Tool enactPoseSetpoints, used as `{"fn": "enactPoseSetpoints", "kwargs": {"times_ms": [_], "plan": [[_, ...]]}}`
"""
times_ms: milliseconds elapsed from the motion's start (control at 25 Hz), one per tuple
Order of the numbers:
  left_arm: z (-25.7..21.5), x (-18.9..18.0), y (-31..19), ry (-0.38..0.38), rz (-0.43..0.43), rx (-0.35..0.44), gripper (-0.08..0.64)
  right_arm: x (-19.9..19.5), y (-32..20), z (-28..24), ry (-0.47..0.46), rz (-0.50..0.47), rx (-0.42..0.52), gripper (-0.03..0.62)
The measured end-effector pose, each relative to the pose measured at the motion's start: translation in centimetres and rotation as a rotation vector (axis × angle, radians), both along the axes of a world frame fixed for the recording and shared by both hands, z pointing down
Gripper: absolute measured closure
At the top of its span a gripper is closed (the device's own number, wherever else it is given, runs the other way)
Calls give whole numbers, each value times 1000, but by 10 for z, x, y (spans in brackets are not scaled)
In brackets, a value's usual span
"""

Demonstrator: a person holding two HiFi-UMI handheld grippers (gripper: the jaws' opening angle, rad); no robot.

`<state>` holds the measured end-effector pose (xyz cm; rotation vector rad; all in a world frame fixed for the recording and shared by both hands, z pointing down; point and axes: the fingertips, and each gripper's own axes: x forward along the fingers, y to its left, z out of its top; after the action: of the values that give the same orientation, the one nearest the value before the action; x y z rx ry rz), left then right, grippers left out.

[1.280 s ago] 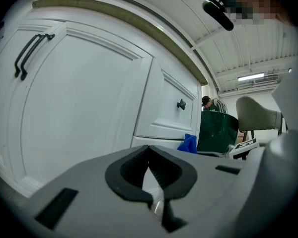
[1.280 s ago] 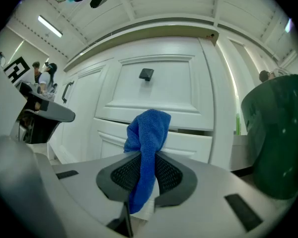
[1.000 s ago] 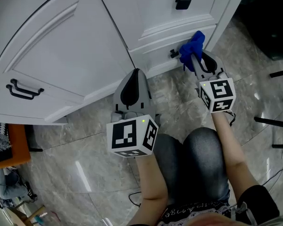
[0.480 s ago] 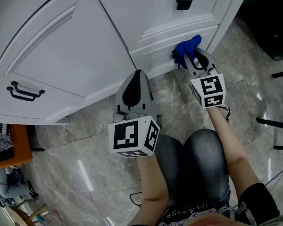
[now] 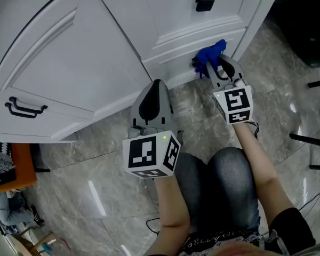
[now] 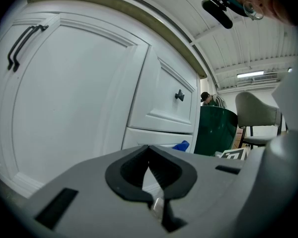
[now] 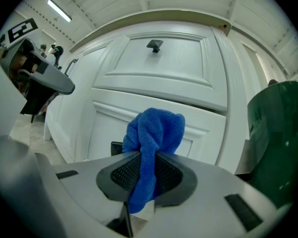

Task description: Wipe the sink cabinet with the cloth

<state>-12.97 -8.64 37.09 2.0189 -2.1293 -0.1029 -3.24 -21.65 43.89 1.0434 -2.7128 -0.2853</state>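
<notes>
The white sink cabinet (image 5: pixel 69 63) fills the top of the head view, with a curved door and two drawer fronts. My right gripper (image 5: pixel 216 67) is shut on a bunched blue cloth (image 5: pixel 209 55), which sits against the lower drawer front (image 7: pixel 139 128) beside its small black knob (image 5: pixel 195 64). In the right gripper view the blue cloth (image 7: pixel 154 138) stands up between the jaws of the right gripper (image 7: pixel 148 175). My left gripper (image 5: pixel 152 97) is shut on nothing and hovers low in front of the curved door (image 6: pixel 64 98); in its own view the left gripper (image 6: pixel 150 175) shows its jaws meeting.
The upper drawer carries a black square knob (image 5: pixel 205 3). A black bar handle (image 5: pixel 24 109) sits on the door at the left. A dark green bin (image 6: pixel 216 130) stands right of the cabinet. Grey marble floor (image 5: pixel 96 180) and my knees (image 5: pixel 218 180) lie below.
My right gripper with the cloth has moved left and slightly up along the lower drawer front. The left gripper has stayed in place.
</notes>
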Motion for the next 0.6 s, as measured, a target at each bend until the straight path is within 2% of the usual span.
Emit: {"fn": "enactPoseSetpoints", "kwargs": {"times_ms": [600], "plan": [[6, 2, -6, -4, 9, -14, 555, 11, -9, 4, -11, 35, -11, 512]]}}
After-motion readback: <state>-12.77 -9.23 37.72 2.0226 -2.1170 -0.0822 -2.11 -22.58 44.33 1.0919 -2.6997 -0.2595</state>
